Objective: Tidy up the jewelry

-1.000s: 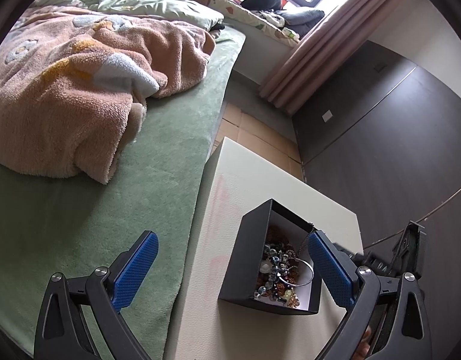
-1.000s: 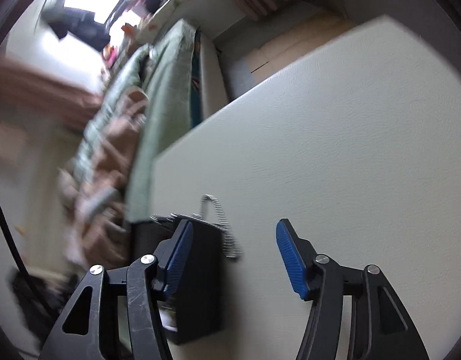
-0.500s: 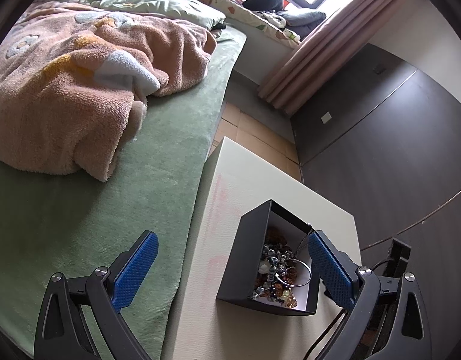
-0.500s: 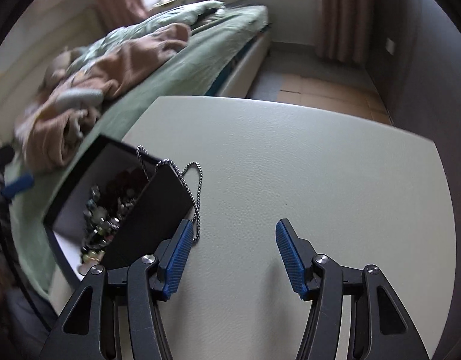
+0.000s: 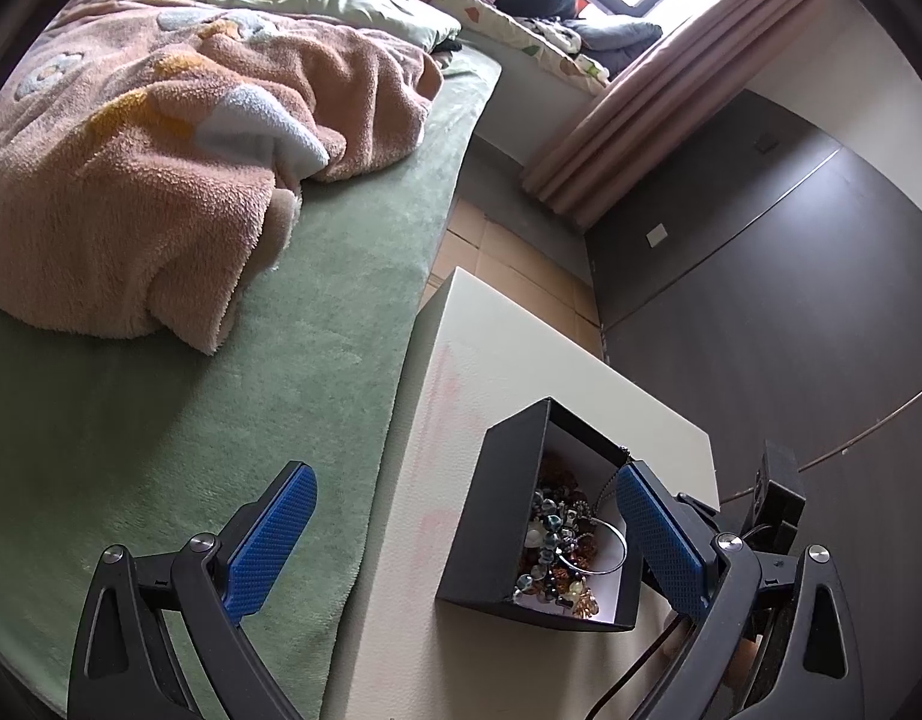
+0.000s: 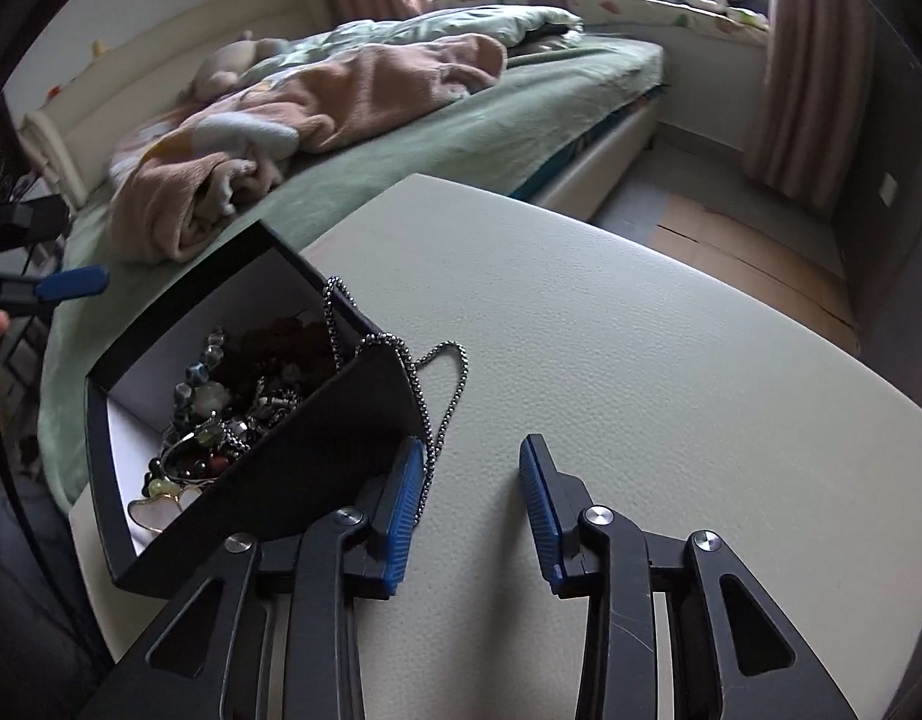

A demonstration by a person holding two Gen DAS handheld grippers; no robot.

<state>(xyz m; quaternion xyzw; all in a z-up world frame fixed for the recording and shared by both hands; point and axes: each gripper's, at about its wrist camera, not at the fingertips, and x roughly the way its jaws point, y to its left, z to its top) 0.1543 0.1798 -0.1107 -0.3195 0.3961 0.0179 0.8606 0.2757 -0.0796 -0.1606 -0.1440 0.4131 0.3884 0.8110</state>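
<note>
a black square cardboard box with a white lining [image 6: 317,438] is seen standing on a pale, grained tabletop [image 6: 671,372], close to the edge that faces a bed covered in a green sheet [image 5: 161,420] and a rumpled pink fleece blanket [image 5: 131,180]. the box is heaped with mixed beaded jewelry [image 6: 233,414]: dark and glassy beads, a thin metal bangle [image 5: 605,546] and a pale heart-shaped piece. a silver ball chain necklace [image 6: 443,402] is draped over the box's near wall, one part lying inside and a loop hanging outside onto the tabletop. the right gripper [image 6: 473,498] is held low just beside that wall, its blue ribbed pads apart and closing; the hanging chain is seen right at the inner face of the left pad, and no pad is pressed on it, so nothing is judged to be gripped yet. the left gripper [image 5: 461,540] is held above the box from the bed side with its pads wide apart and nothing between them but the box below. the step in hand is judged to be the picking of the stray chain, so that it can be gathered with the rest. for the next move a slight shift toward the box is called for, so that the chain's loop is caught between both pads rather than brushed by one, after which it would have to be lifted clear of the wall without the light box being dragged or tipped; steadying by the left gripper may be needed.
</note>
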